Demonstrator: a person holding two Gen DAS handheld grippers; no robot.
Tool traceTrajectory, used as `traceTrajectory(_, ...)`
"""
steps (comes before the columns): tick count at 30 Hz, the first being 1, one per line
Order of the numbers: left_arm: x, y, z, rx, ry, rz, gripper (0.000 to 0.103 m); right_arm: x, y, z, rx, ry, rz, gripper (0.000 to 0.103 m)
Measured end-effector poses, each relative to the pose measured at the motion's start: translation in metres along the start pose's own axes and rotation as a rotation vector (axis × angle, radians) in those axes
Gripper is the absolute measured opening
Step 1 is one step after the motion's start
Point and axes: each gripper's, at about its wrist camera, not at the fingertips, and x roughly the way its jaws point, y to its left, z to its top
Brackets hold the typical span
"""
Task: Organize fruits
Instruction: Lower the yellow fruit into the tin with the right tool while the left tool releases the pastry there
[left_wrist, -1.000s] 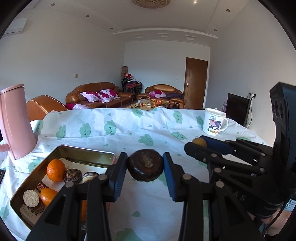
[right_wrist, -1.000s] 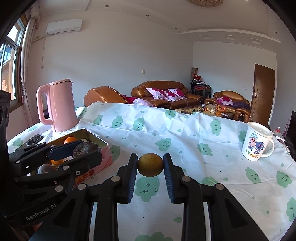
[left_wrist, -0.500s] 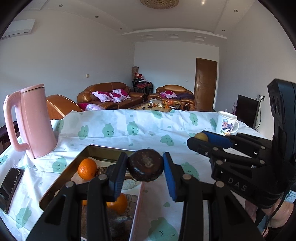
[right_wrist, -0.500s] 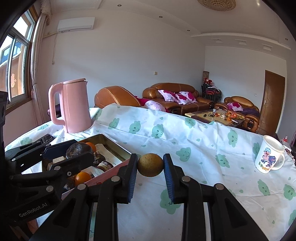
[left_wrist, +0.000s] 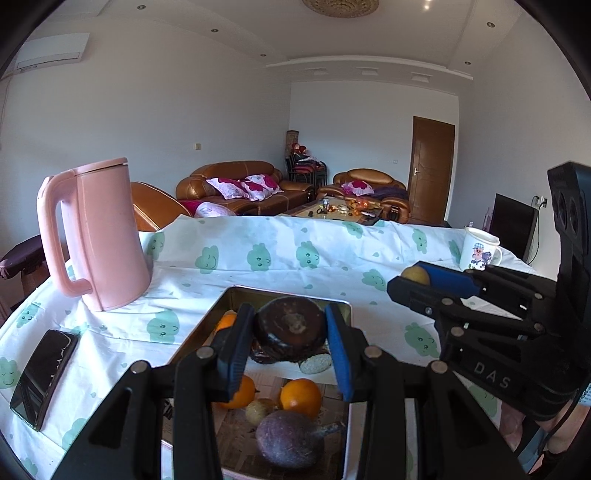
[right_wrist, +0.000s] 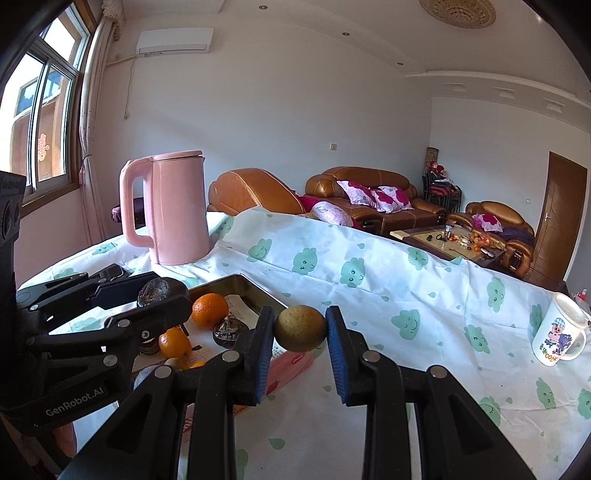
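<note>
phone (left_wrist: 42, 373): lying flat on the worktop's (left_wrist: 288, 254) cloud-print cloth, far left edge
kettle (left_wrist: 98, 236): pink, upright, lid on, just behind the phone and left of the tin
tin (left_wrist: 343, 306): metal tray near the front of the worktop, already loaded with fruit
oranges (left_wrist: 300, 397): a few in the tin, bright ones, one sits next to a small tan fruit
purple fruit (left_wrist: 290, 437): big dull one at the near end of the tin, stem pointing right
left claw (left_wrist: 291, 330): clamped on a dark fruit (left_wrist: 291, 326), pads pressing both sides, held in the air right over the tin
right claw (right_wrist: 300, 328): squeezed tight on a yellow fruit (right_wrist: 300, 328), hanging above the cloth at the tin's right-hand rim, not over the inside
mug (right_wrist: 559, 332): white with a cartoon print, standing alone way off to the right, well apart from the tin
background: brown sofas and a door, nothing touching the worktop
</note>
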Motion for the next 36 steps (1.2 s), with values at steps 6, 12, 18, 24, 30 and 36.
traceTrajectory(6,0.002,0.013,0.003,0.000,0.012,0.025,0.041,0.008,0.013,0.005,-0.016,0.005,0.018,0.030)
traceTrajectory(12,0.010,0.023,0.002,0.001,0.036,0.039,0.041,0.016,0.023,0.008,-0.029,0.018,0.029,0.030)
traceTrajectory(18,0.014,0.031,0.000,-0.002,0.058,0.044,0.041,0.028,0.030,0.008,-0.036,0.039,0.037,0.030)
traceTrajectory(24,0.022,0.039,-0.002,-0.005,0.082,0.043,0.041,0.040,0.033,0.007,-0.035,0.068,0.045,0.030)
traceTrajectory(30,0.026,0.045,-0.001,-0.016,0.099,0.038,0.041,0.051,0.038,0.005,-0.044,0.093,0.046,0.030)
traceTrajectory(36,0.034,0.046,-0.002,-0.003,0.126,0.035,0.041,0.061,0.044,0.004,-0.052,0.124,0.054,0.030)
